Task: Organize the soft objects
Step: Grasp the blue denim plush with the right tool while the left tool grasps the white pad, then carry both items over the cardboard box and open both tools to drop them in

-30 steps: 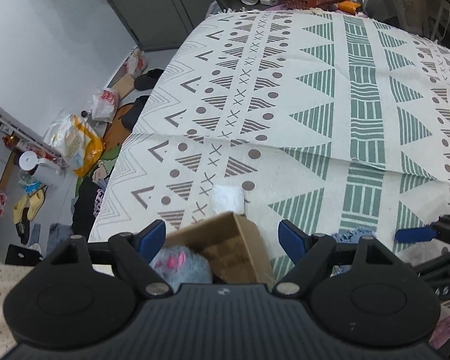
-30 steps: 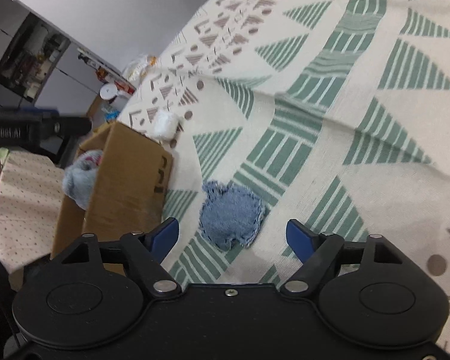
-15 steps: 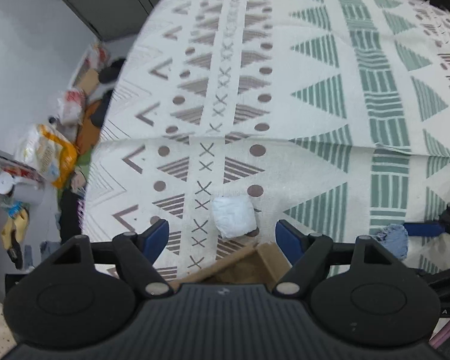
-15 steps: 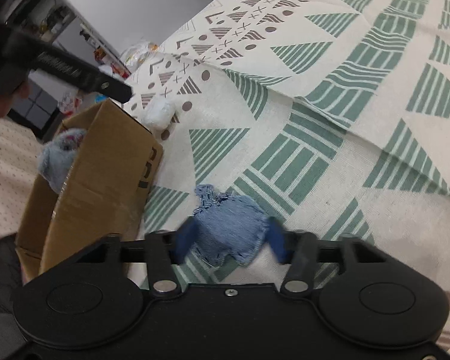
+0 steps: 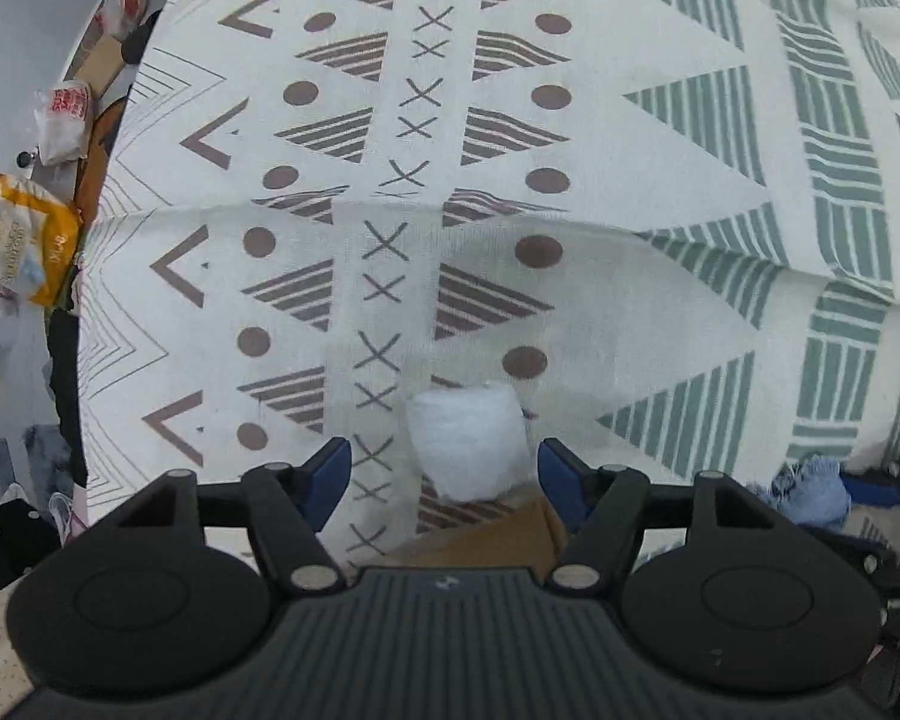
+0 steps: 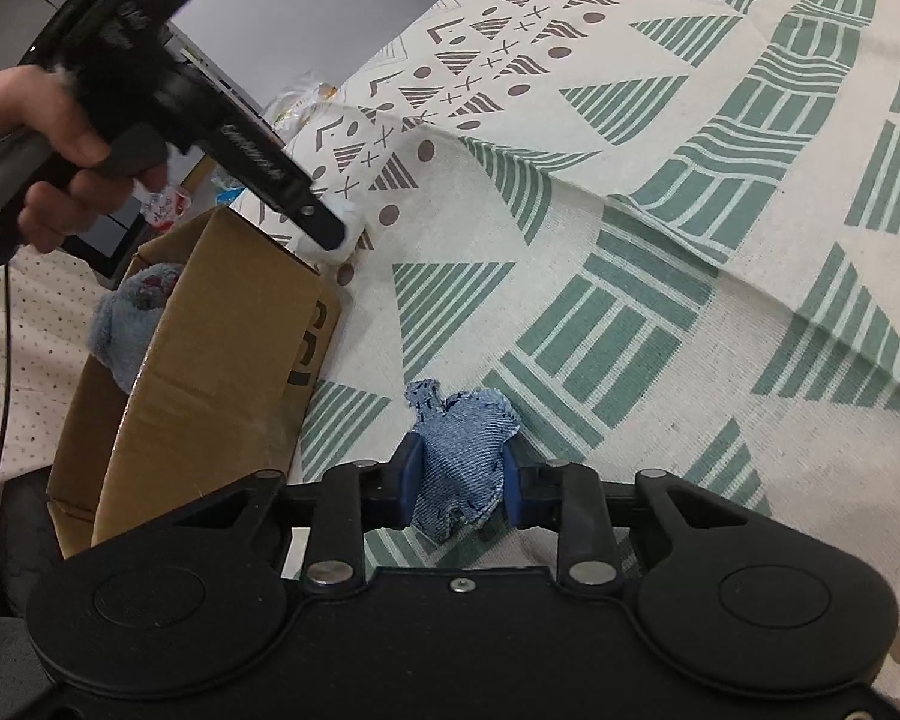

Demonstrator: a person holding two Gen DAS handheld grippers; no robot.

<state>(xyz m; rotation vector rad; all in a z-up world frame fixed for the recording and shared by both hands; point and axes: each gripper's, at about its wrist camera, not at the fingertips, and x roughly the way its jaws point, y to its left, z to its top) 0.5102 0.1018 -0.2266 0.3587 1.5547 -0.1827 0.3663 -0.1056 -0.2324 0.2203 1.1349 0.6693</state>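
A white soft pad [image 5: 465,444] lies on the patterned cloth just beyond the cardboard box [image 6: 210,360]. My left gripper [image 5: 444,468] is open with the pad between its blue fingertips; it shows in the right wrist view [image 6: 324,228] too. My right gripper [image 6: 459,477] is shut on a blue denim pouch [image 6: 462,450], which also shows in the left wrist view [image 5: 810,489]. A grey-blue plush toy [image 6: 132,324] sits inside the box.
The patterned cloth [image 5: 570,210] covers the whole surface, with a raised fold across its middle. Bags and clutter [image 5: 24,234] lie on the floor to the left. A dotted cloth [image 6: 24,324] lies left of the box.
My left gripper moved forward past the box and down around the white pad. My right gripper closed on the denim pouch.
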